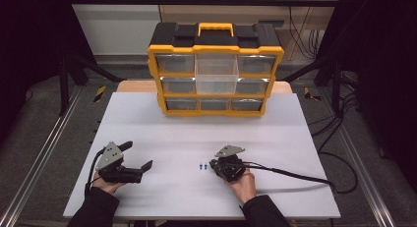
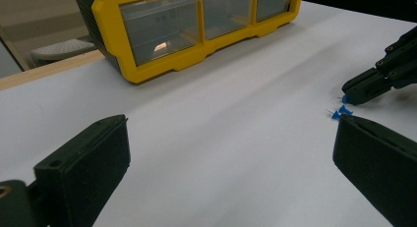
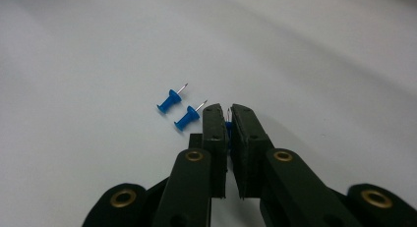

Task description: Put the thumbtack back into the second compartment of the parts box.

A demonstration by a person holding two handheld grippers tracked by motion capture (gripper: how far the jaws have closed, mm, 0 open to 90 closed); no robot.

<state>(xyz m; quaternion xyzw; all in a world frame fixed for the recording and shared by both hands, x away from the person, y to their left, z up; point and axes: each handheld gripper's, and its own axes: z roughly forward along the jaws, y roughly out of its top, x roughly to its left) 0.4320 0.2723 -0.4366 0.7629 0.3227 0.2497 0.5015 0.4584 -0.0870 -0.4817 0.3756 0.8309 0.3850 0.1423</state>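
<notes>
Blue plastic push pins lie on a white table top [image 1: 162, 128], in front of a yellow and black drawer organiser with clear plastic drawers [image 1: 215, 70] that stands at the far edge, its middle top drawer pulled out. Well apart at the near edge, a person's two hands each hold a black two-jaw gripper.

On the left, the left gripper [image 1: 139, 156] rests near the table surface with its jaws spread wide and nothing between them.

Nearer the middle, the right gripper [image 3: 225, 125] has its jaws almost closed, pinching a third blue push pin [image 3: 228, 128] whose metal point pokes out above the pads.

Two loose blue push pins [image 3: 179, 109] lie side by side on the table just beside the right gripper's tips, metal points aimed up and to the right in the right gripper view.
</notes>
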